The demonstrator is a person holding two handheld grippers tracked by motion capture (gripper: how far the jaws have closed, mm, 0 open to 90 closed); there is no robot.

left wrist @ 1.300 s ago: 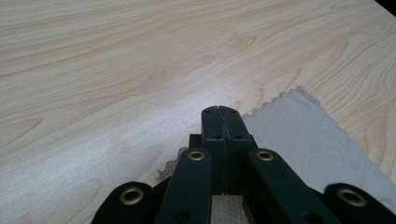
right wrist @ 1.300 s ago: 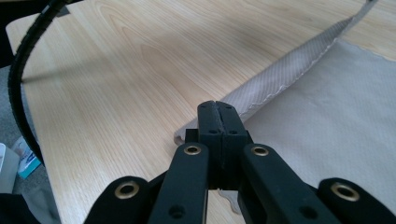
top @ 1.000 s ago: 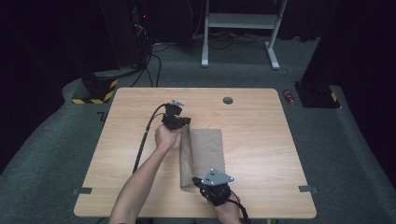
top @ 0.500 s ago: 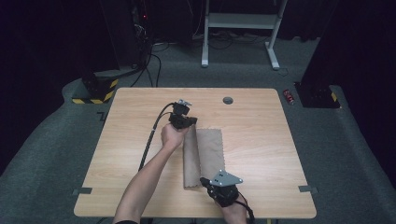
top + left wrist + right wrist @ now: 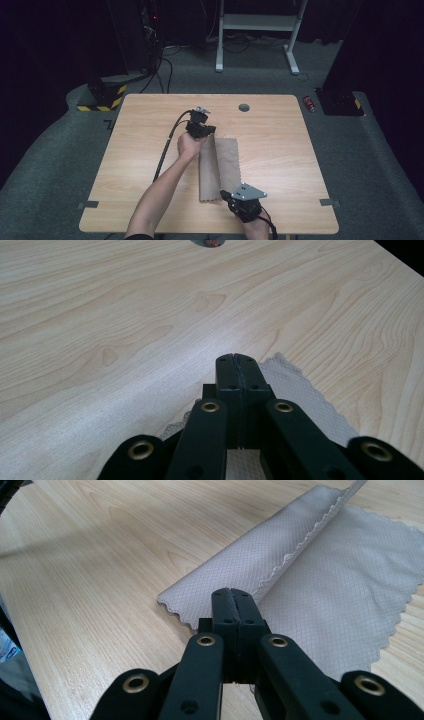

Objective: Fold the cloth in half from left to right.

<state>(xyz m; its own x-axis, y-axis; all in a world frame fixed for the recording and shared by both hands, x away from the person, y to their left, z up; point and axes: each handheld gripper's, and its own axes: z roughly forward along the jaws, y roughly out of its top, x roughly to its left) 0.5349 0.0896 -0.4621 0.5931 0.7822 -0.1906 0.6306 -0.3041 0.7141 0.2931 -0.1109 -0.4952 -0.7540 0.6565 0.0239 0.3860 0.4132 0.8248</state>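
Beige cloth (image 5: 220,167) with a scalloped edge, lying near the middle of the wooden table (image 5: 290,150), long side running away from the person. Left part doubled over into a long rounded fold, lying on the flat right part; fold clear in the right gripper view (image 5: 250,560), fine diamond weave visible there too.

Left gripper (image 5: 209,133) at the far end of the cloth, jaws pressed together and pinching the edge; in its own view, tips (image 5: 236,360) closed tight with the wavy hem (image 5: 310,395) spreading out from under them on both sides.

Right gripper (image 5: 227,196) at the near end, jaws likewise together, clamped on the near corner of the fold (image 5: 234,594).

Beyond the cloth, a small round dark hole (image 5: 243,107) in the table top near the far edge.

On the grey floor past the table's right far corner, a small red can (image 5: 310,103), label too small to read. At the left far corner, a black base with yellow-and-black warning stripes (image 5: 102,95), no words legible.
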